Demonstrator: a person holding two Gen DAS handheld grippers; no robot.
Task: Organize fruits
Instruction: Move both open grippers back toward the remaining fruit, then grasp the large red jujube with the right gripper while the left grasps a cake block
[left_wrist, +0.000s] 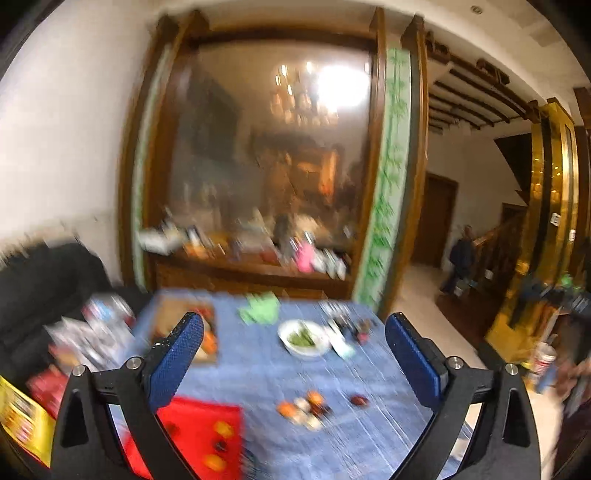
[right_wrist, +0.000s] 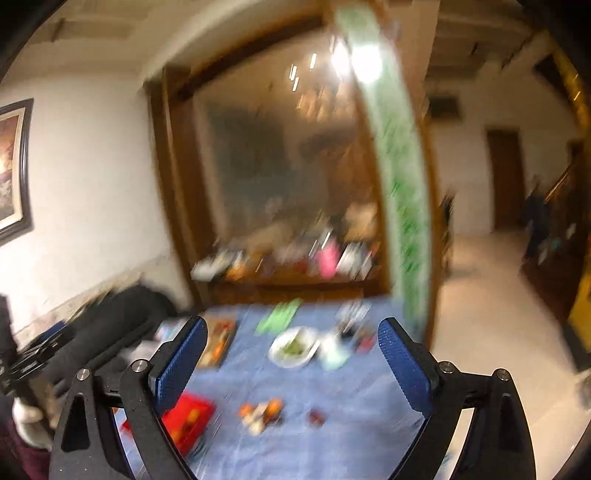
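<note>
Hovering with jaws wide and empty, left gripper (left_wrist: 294, 345) and right gripper (right_wrist: 293, 349) both face the fruit cluster (left_wrist: 304, 406) lying below and ahead, beside the red tray (left_wrist: 199, 435).

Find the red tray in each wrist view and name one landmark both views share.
Left wrist: red tray at bottom left, behind the left claw's near finger.
Right wrist: red tray at lower left, by the blue finger pad.
Shared landmark: the white plate, farther back on the blue tablecloth.
</note>
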